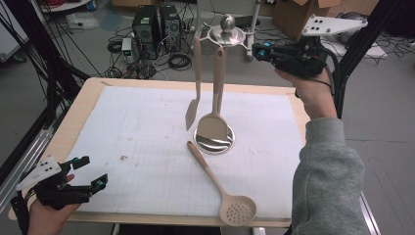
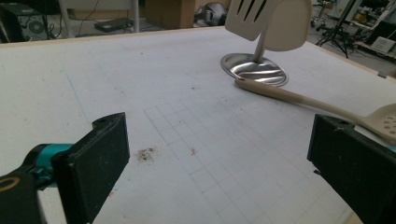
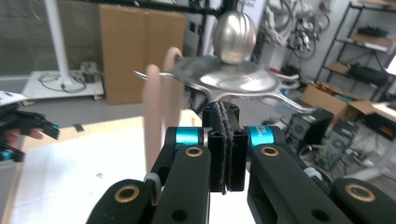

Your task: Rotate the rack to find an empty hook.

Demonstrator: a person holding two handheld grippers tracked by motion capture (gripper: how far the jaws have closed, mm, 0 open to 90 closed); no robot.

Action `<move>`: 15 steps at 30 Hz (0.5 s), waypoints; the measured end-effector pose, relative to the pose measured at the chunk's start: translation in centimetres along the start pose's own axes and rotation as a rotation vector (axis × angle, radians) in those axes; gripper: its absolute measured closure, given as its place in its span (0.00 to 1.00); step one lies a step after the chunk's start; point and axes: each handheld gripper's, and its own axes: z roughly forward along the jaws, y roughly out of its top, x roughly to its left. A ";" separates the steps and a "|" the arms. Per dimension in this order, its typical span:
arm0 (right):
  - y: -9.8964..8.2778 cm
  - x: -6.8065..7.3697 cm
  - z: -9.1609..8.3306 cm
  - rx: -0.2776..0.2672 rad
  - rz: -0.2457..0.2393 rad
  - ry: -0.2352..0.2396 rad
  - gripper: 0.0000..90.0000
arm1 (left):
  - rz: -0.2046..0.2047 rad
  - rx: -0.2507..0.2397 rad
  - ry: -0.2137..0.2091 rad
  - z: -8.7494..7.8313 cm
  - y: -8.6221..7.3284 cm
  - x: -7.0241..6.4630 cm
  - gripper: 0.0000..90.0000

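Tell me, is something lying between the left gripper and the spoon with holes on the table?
Nothing visible does. The left gripper is open, and bare white mat lies between it and the slotted spoon, which lies flat beside the stand base.

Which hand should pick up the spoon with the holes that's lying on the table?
Probably the left. The left gripper hangs low over the table with its jaws open, and its own view looks at the slotted spoon. The right gripper is shut, empty, and up by the rack top.
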 end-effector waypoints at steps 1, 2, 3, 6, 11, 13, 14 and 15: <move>0.0 0.2 -0.1 -0.007 -0.001 0.010 1.00 | -0.002 -0.001 0.001 0.0 0.0 0.0 0.07; 0.1 0.4 -0.1 -0.008 -0.010 0.016 1.00 | 0.000 0.003 -0.001 0.0 0.0 0.0 0.07; 0.2 0.7 -0.1 -0.006 -0.015 0.024 1.00 | 0.001 0.005 -0.001 0.1 0.0 0.0 0.07; 0.4 1.3 0.1 -0.005 -0.019 0.038 1.00 | 0.002 0.007 -0.002 0.1 -0.1 -0.2 0.07; 0.4 2.2 0.7 -0.016 -0.016 0.045 1.00 | 0.004 0.007 -0.003 0.1 -0.1 -0.3 0.07; 0.4 2.6 1.2 -0.024 -0.005 0.044 1.00 | 0.003 0.006 -0.001 0.0 -0.1 -0.3 0.07; 0.4 2.8 1.4 -0.025 -0.007 0.046 1.00 | 0.000 0.006 -0.001 0.0 -0.1 -0.3 0.07; 0.4 2.9 1.6 -0.027 -0.008 0.045 1.00 | 0.003 0.007 0.000 -0.1 -0.1 -0.3 0.07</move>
